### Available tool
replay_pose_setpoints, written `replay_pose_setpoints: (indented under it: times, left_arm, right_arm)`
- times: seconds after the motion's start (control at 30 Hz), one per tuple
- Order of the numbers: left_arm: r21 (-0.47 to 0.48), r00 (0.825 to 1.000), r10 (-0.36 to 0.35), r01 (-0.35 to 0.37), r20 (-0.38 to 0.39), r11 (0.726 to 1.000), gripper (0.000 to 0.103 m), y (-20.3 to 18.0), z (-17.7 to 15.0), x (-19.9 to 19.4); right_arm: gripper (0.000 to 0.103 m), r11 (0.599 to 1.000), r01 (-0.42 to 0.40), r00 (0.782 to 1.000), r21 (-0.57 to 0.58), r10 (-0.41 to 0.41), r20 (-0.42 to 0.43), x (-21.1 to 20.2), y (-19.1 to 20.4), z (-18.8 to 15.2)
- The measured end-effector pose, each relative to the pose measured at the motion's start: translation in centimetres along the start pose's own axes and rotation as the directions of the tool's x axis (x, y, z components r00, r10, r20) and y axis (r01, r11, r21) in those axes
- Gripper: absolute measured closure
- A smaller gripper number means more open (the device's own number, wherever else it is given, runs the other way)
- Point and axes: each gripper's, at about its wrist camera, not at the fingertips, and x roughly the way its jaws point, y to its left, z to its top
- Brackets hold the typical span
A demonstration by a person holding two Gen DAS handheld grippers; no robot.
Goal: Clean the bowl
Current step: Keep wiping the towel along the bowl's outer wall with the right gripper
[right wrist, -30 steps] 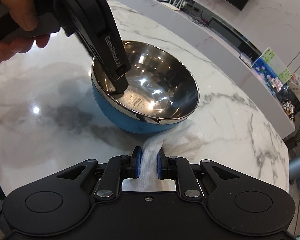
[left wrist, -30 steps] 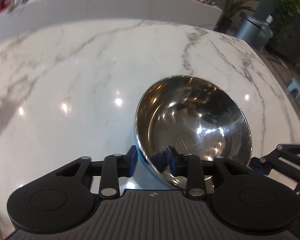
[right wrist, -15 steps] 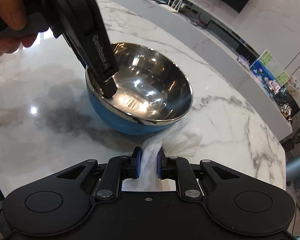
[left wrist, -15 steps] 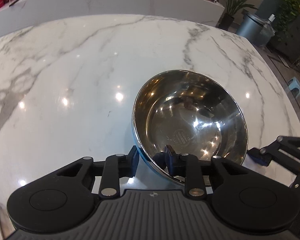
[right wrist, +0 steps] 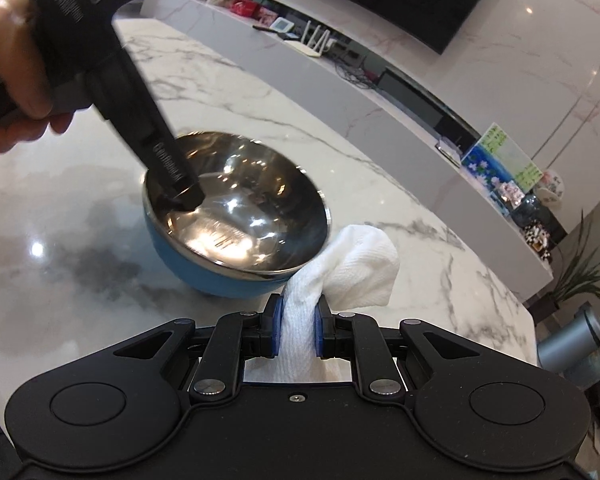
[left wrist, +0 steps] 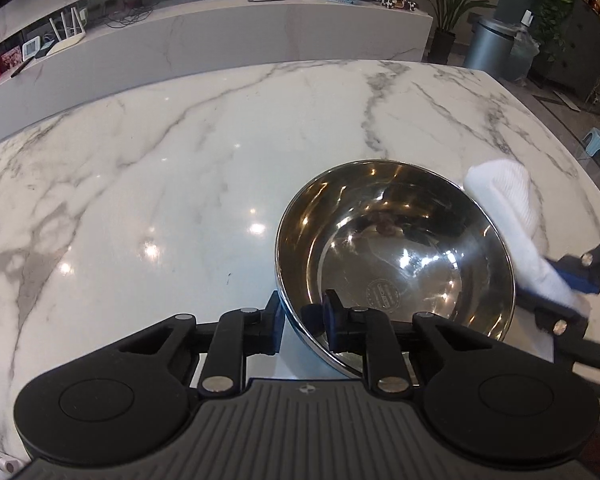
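A steel bowl (left wrist: 396,256) with a blue outside (right wrist: 236,232) rests tilted on the white marble table (left wrist: 160,184). My left gripper (left wrist: 302,318) is shut on the bowl's near rim, one finger inside and one outside; in the right wrist view the left gripper (right wrist: 180,200) comes in from the upper left, held by a hand (right wrist: 8,76). My right gripper (right wrist: 297,328) is shut on a folded white paper towel (right wrist: 352,272). The towel (left wrist: 512,216) hangs just off the bowl's right rim, beside it.
A long white counter (left wrist: 220,40) with a router, cards and small items runs behind the table. A grey bin (left wrist: 490,46) and potted plants stand at the far right, with a small blue stool (left wrist: 598,146) on the floor past the table's edge.
The right gripper has lifted the towel off the table and brought it up beside the bowl's rim. The left gripper keeps its hold on the bowl, which has shifted a little.
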Motion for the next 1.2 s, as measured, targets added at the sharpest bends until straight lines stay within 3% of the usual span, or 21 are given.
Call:
replay_pose_setpoints:
  times: [0.1, 0.17, 0.27, 0.4, 0.6, 0.67, 1.07, 1.2]
  left_arm:
    - [-0.043, 1.0, -0.005, 0.005, -0.017, 0.999, 0.082, 0.2, 0.0, 0.0]
    - [-0.088, 0.999, -0.02, 0.016, -0.046, 0.996, 0.07, 0.6, -0.1, 0.1]
    - [-0.109, 0.998, -0.022, 0.015, -0.061, 0.994, 0.061, 0.7, -0.3, 0.3]
    - [-0.126, 0.995, -0.049, 0.039, -0.082, 0.991, 0.058, 0.9, -0.5, 0.4]
    - [-0.116, 0.994, -0.054, 0.042, -0.099, 0.992, 0.058, 0.7, -0.7, 0.2]
    - [-0.099, 0.994, -0.051, 0.042, -0.095, 0.994, 0.063, 0.6, -0.6, 0.1]
    - [0.002, 0.998, -0.039, 0.039, -0.039, 0.999, 0.081, 0.5, -0.3, -0.3]
    - [0.011, 0.998, -0.051, 0.052, -0.038, 0.999, 0.081, 0.3, -0.3, -0.2]
  right_arm:
    - [0.089, 1.0, -0.011, 1.0, -0.005, 0.011, -0.012, -0.5, 0.9, -0.2]
    - [0.089, 1.0, -0.022, 1.0, -0.007, 0.022, -0.023, -0.2, 1.1, -0.1]
    - [0.089, 0.999, -0.043, 0.998, -0.017, 0.043, -0.043, 0.4, 1.5, -0.2]
    - [0.089, 0.997, -0.08, 0.995, -0.025, 0.078, -0.056, 0.6, 2.0, -0.2]
    - [0.089, 0.99, -0.137, 0.988, -0.033, 0.134, -0.071, 0.7, 2.5, -0.2]
    - [0.089, 0.99, -0.135, 0.989, -0.037, 0.132, -0.073, 0.8, 2.5, -0.2]
    - [0.089, 1.0, -0.002, 1.0, 0.015, 0.003, -0.005, -0.1, 0.3, -0.2]
    - [0.089, 1.0, 0.013, 1.0, 0.024, -0.013, 0.008, -0.3, 0.1, -0.2]
